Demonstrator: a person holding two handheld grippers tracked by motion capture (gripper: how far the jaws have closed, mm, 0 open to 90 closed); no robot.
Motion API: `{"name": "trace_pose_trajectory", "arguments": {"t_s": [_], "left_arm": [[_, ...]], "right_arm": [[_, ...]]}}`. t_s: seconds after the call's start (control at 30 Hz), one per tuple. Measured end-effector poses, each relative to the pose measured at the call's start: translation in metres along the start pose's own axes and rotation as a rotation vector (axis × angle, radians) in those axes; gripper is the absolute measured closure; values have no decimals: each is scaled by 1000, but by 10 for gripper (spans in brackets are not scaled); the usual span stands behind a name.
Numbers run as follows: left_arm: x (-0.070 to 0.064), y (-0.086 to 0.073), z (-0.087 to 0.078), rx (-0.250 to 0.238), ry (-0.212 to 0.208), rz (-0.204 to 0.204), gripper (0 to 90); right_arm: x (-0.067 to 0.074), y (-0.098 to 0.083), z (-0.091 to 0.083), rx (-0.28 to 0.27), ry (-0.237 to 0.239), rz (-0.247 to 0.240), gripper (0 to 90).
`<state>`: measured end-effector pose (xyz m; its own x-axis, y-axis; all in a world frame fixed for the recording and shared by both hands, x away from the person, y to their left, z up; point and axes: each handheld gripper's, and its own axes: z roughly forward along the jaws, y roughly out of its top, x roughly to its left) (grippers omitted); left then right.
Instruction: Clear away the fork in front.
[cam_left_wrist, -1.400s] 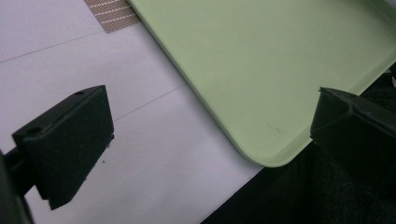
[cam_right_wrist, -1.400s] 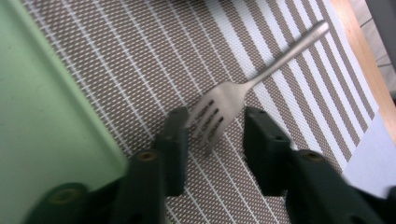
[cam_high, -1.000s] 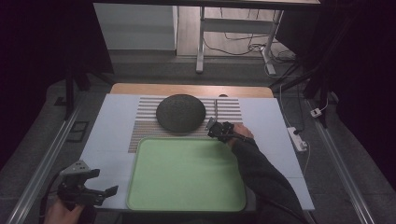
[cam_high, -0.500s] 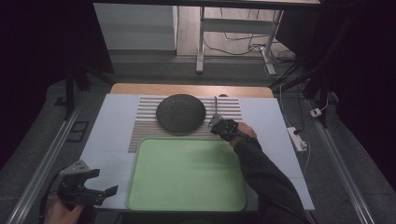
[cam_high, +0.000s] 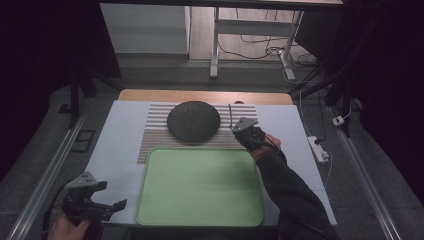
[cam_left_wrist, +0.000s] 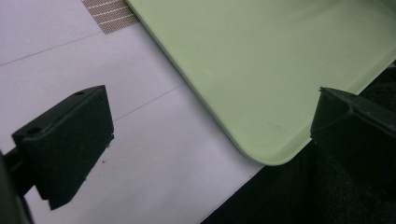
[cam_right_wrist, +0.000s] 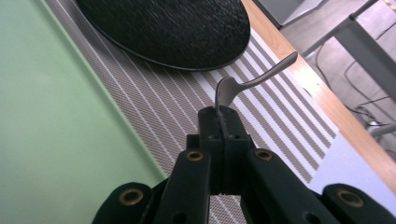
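Note:
My right gripper (cam_high: 236, 128) hovers above the striped placemat (cam_high: 155, 131), just right of the dark round plate (cam_high: 193, 120). It is shut on one end of a thin metal utensil (cam_high: 230, 114), whose handle sticks up and away. In the right gripper view the jaws (cam_right_wrist: 219, 114) pinch the silver utensil (cam_right_wrist: 254, 79), with the black textured plate (cam_right_wrist: 173, 28) beyond it. My left gripper (cam_high: 110, 195) stands open and empty at the table's front left corner, beside the green tray (cam_high: 200, 185). In the left gripper view its jaws (cam_left_wrist: 210, 121) straddle the tray's near corner (cam_left_wrist: 261, 60).
The white table surface (cam_left_wrist: 140, 154) lies bare left of the tray. A wooden strip (cam_high: 200, 95) runs along the far edge. A power strip (cam_high: 317, 148) lies off the table's right side. Metal rails flank the table on both sides.
My right gripper has lifted the utensil off the placemat and drifted slightly to the right. The left gripper has stayed still.

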<state>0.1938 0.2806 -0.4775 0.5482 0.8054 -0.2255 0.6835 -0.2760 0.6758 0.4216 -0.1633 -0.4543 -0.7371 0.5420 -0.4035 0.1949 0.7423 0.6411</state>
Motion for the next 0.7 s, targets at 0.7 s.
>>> {"name": "trace_pose_trajectory", "arguments": {"t_s": [0.7], "left_arm": [[-2,1,-1,-22,-16,17,0]], "right_arm": [[10,-22,-58,-160,194,219,899]]}}
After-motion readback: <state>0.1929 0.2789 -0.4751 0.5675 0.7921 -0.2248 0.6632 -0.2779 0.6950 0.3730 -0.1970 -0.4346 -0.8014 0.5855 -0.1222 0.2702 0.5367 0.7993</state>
